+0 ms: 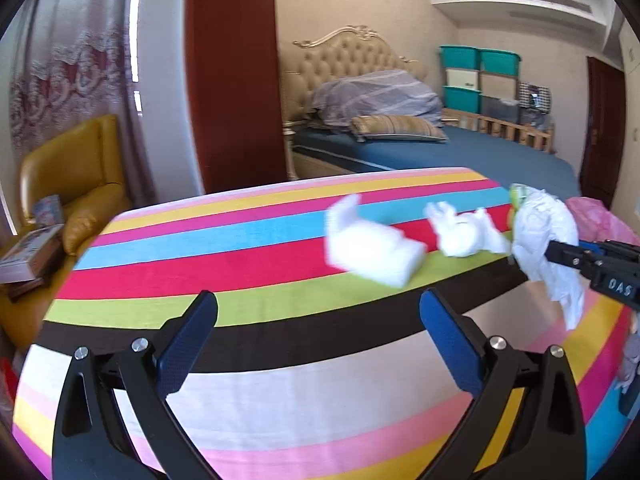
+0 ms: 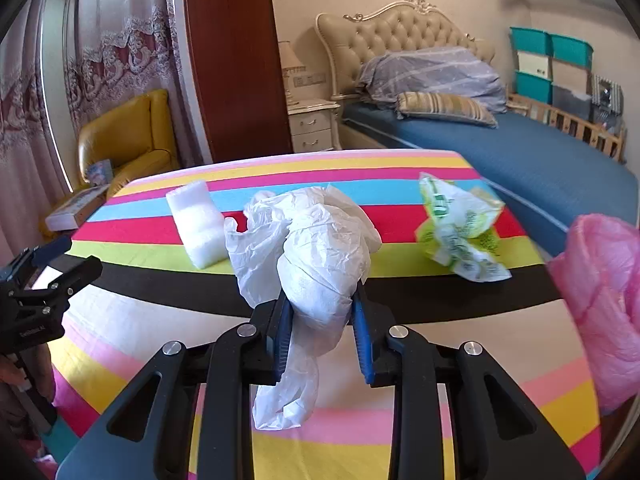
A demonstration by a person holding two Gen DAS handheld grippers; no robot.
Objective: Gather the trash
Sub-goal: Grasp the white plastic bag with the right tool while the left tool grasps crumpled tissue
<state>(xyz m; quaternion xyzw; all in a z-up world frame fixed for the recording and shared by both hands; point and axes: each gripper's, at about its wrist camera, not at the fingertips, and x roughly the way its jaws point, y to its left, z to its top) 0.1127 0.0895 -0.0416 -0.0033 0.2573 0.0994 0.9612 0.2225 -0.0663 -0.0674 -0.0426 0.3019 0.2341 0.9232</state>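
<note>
Right tongs [image 2: 322, 316] clamp white plastic wad [image 2: 320, 248], hiding table [image 2: 400, 296] behind.

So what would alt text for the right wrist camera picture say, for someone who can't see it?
The right gripper is clamped on crumpled white plastic above a rainbow-striped table. Behind lie a white foam block and a green wrapper, with a pink bag at the right edge and the open left gripper at the left.

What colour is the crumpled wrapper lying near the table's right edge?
The crumpled wrapper is light green and white with green print, clearest in the right wrist view.
</note>
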